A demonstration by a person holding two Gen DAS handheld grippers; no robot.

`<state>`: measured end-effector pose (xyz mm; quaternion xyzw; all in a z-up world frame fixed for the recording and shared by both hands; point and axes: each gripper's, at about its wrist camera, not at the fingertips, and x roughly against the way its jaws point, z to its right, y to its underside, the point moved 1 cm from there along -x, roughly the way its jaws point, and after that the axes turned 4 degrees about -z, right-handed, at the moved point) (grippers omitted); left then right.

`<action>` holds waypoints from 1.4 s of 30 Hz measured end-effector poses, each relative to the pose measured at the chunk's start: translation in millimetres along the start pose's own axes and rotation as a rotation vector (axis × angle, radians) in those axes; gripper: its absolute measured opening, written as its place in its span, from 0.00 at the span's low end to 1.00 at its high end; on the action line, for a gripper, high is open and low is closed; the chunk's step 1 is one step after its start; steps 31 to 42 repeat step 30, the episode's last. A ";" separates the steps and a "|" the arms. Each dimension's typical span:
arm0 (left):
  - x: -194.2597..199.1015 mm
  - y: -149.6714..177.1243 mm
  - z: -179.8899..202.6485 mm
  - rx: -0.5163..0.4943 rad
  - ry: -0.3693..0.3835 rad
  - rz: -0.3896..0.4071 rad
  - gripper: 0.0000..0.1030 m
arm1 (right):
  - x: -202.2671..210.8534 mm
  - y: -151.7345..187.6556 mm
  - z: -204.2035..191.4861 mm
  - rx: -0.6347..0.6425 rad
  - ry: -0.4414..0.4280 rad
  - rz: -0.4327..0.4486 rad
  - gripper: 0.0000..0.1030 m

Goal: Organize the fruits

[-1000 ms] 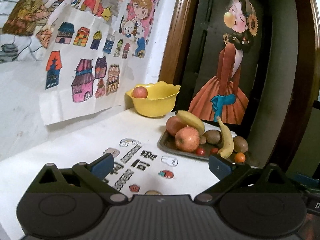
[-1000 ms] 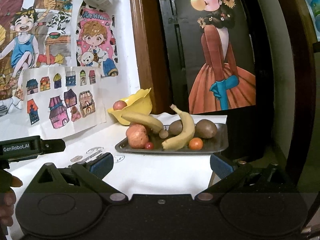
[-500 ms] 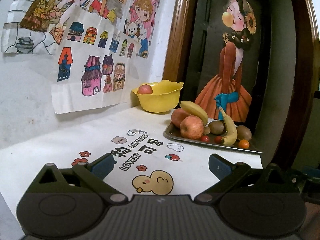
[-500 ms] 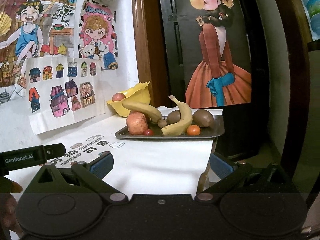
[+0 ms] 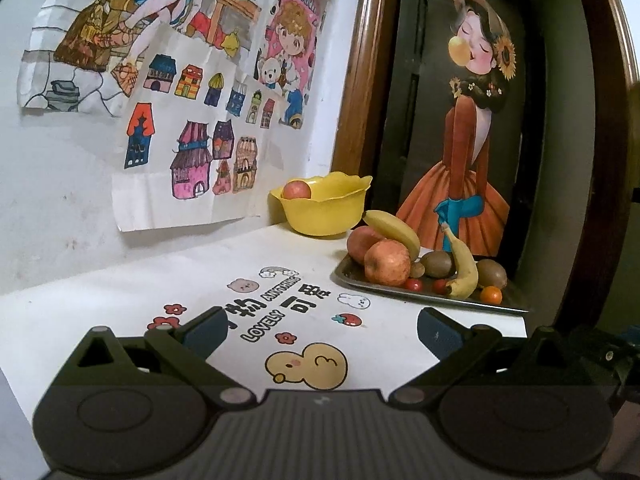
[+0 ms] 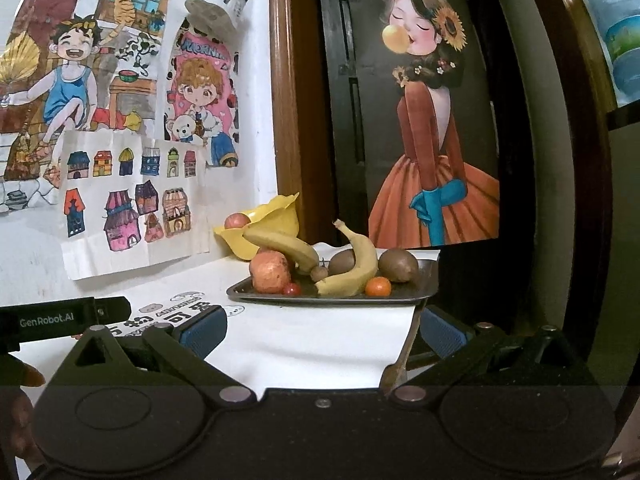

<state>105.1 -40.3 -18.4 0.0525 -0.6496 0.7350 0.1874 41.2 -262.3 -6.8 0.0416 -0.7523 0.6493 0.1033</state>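
Both tools, left (image 5: 320,326) and right (image 6: 322,330), spread and empty, farther back from the fruit tray (image 5: 400,294) than before.

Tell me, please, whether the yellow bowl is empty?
Not empty: the yellow bowl holds one red apple showing above its rim.

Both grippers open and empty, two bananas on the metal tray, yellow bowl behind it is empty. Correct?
Not quite: the yellow bowl is not empty. The left wrist view shows a red apple sitting in it. The rest holds: left gripper and right gripper are open and empty, and two bananas lie on the metal tray.
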 end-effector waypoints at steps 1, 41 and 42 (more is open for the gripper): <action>0.2 0.2 0.3 -0.001 -0.003 0.001 1.00 | -0.8 0.5 0.2 0.000 -0.004 0.000 0.99; 4.7 -1.4 1.1 -0.014 -0.017 0.003 1.00 | -11.5 8.0 -3.0 -0.004 -0.033 -0.033 0.99; 4.7 -1.4 1.1 -0.014 -0.017 0.003 1.00 | -11.5 8.0 -3.0 -0.004 -0.033 -0.033 0.99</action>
